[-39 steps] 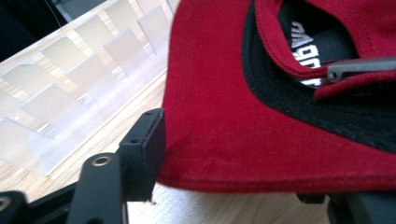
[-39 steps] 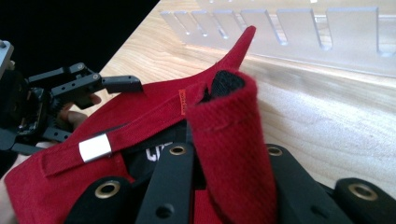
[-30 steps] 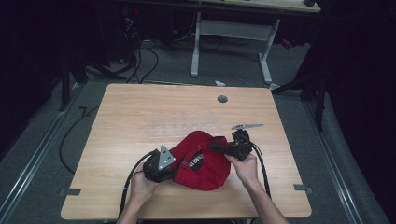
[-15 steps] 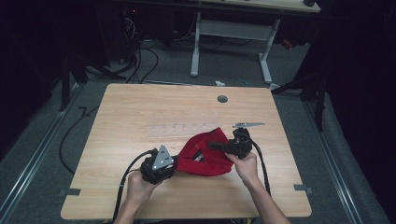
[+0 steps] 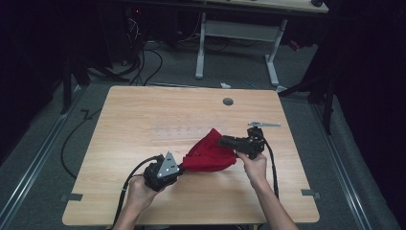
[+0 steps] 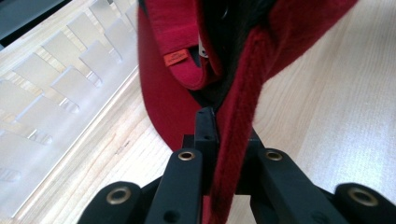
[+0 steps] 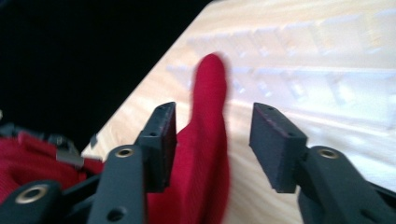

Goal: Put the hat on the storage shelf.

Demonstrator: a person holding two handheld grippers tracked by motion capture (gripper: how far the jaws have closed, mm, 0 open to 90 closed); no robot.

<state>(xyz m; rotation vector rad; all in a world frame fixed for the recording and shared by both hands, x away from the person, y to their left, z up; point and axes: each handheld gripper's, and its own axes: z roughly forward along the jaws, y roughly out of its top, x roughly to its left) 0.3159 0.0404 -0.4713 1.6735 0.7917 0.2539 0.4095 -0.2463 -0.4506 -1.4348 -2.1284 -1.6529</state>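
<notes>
In the high view, the light wooden table (image 5: 143, 124) carries a red corduroy cap (image 5: 210, 154), which lies near the table's front edge, a little right of the middle. The left gripper (image 5: 181, 166) is at the cap's left end, and the hand (image 5: 140, 191) behind it comes in from the bottom with the forearm going up and slightly to the right. The right gripper (image 5: 224, 142) lies level across the cap's upper right part, pointing left, and the right hand (image 5: 253, 165) holds it from below with the wrist bent. A small grey metal tool (image 5: 263, 124) rests on the table just behind the right gripper, and a round grey hole (image 5: 228, 101) sits further back from the cap. Both forearms are cut off by the bottom edge.

In the left gripper view, the jaws have just been closing and now pinch the thick red band of the cap (image 6: 243, 121) between them (only a narrow gap, filled by the cloth). An orange label (image 6: 176, 58) is seen inside the cap, but its writing is too small to read. The cap's top is cut off.

In the right gripper view, the jaws have just been opening and stand apart. A blurred fold of the cap (image 7: 205, 140) rises between them, near the left pad, and I cannot tell if it touches.
</notes>
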